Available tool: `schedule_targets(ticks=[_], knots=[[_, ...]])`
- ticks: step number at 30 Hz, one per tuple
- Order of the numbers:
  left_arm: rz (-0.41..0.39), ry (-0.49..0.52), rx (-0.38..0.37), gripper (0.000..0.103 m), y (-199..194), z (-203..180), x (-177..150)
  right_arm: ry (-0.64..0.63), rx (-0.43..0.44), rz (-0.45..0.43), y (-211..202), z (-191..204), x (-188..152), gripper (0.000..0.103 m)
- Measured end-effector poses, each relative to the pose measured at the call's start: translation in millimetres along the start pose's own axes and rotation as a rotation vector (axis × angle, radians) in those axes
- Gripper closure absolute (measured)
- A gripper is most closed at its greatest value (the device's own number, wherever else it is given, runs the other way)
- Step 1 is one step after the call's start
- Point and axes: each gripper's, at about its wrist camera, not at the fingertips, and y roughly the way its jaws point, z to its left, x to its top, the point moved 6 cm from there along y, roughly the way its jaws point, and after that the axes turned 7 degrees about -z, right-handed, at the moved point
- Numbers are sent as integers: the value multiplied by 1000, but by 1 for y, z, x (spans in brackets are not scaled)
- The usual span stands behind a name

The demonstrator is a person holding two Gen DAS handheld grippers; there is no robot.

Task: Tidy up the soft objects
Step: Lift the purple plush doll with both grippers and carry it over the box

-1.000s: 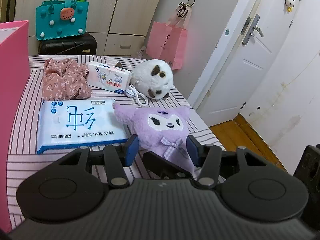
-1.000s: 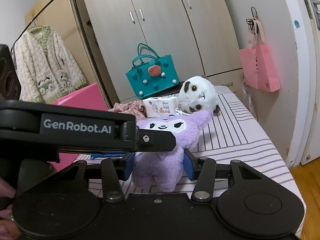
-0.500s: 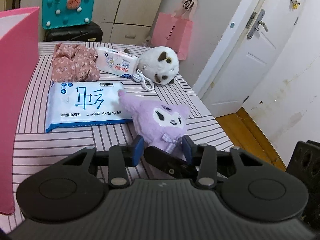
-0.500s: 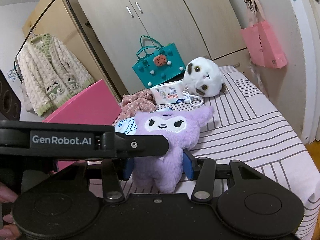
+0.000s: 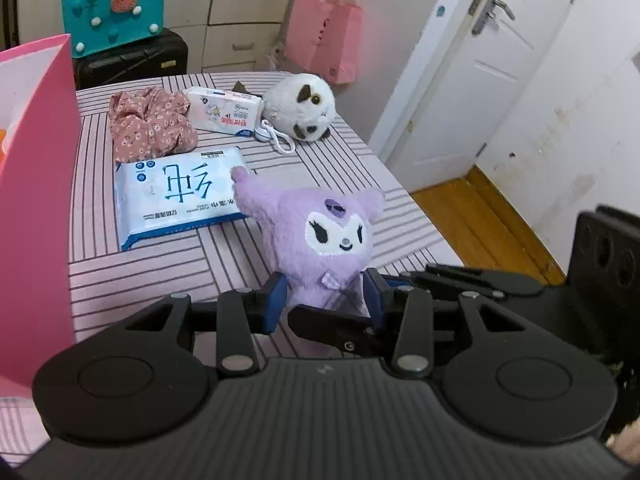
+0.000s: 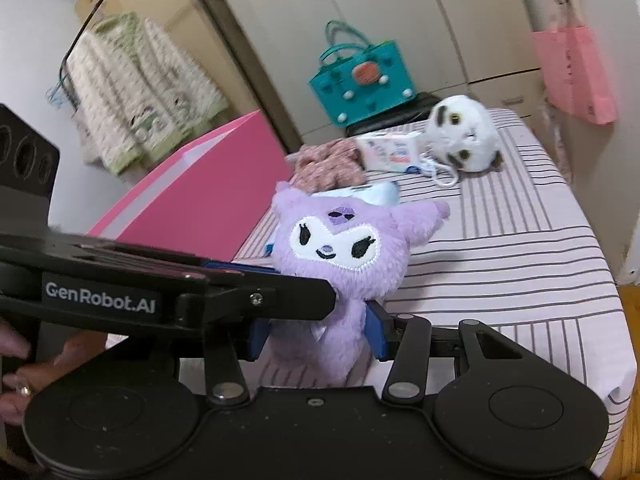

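While both tongs squeeze it, the purple plush toy [image 5: 326,240] sits upright with its face showing. The left tongs [image 5: 326,304] press their blue pads on the two sides of the toy's lower body. Their jaws have just been closing, with the toy between them. The right tongs [image 6: 318,334] hold the same toy [image 6: 340,256] low down too, one blue pad on each side. The toy's feet hang just over the striped surface [image 5: 160,276]. One long ear points toward a big white and blue pack of wipes [image 5: 180,196], and whether it touches it is hard to tell.

A tall pink box [image 5: 32,200] stands at the left edge of the surface. A hand [image 6: 24,368] shows at the left edge of the right wrist view, by the black grip.

Farther back lies a bunched pink cloth with little flowers [image 5: 152,126]. Just beside it is a small white pack of tissues [image 5: 226,116]. A round white plush toy with dark spots [image 5: 304,106] lies next to that, with a white cord loop by it.

Beyond the surface, a teal bag [image 5: 114,12] sits on a black suitcase [image 5: 132,60]. A pink paper bag [image 5: 326,36] hangs on the wall. A white door [image 5: 480,80] is at the right. A fluffy cream cardigan [image 6: 140,92] hangs on a rail.
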Motion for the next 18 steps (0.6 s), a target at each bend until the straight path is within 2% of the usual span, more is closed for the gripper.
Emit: schedule_targets(ticks=[9, 18], knots=[[95, -37, -36, 63, -33, 8, -4, -31, 80, 130, -12, 30, 2, 51], [118, -69, -44, 64, -76, 10, -5, -76, 164, 193, -30, 70, 9, 51]])
